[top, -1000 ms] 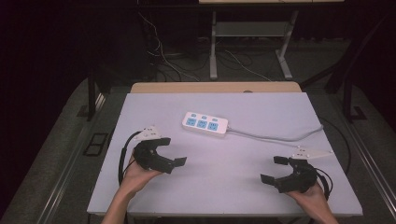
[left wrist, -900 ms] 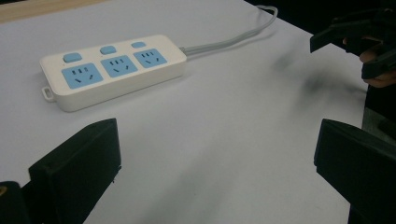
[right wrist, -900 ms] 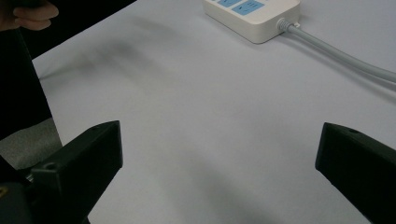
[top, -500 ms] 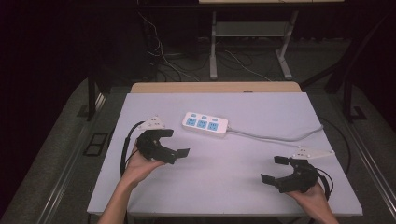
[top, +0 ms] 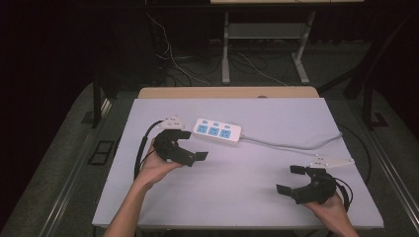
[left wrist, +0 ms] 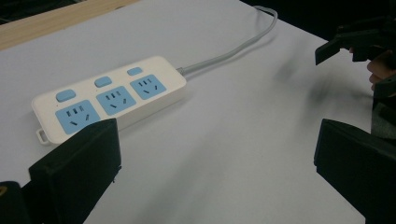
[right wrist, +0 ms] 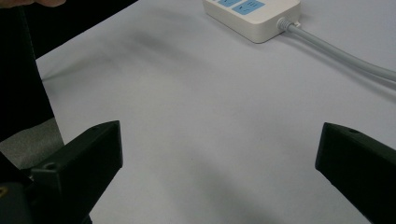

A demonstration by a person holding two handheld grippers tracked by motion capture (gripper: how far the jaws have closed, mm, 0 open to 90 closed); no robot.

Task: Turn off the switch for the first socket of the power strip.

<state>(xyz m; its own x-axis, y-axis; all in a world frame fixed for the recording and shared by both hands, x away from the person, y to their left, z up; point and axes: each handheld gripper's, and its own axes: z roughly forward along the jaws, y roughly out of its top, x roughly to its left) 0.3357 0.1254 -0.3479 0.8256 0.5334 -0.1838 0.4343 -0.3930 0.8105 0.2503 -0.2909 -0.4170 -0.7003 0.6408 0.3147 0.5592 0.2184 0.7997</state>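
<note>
The white power strip (top: 218,131) lies flat near the middle of the table (top: 247,197), with its grey cord (top: 296,145) running off to the right. The left gripper (top: 190,145) is just beside it, jaws wide apart and holding nothing. To grab it well, it should come in slowly and straight over the near end. The right gripper (top: 291,178) waits well apart by the table's near edge, jaws apart too.

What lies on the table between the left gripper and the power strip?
Nothing: in the high view and the left gripper view, bare white table separates the open left gripper from the power strip.
</note>
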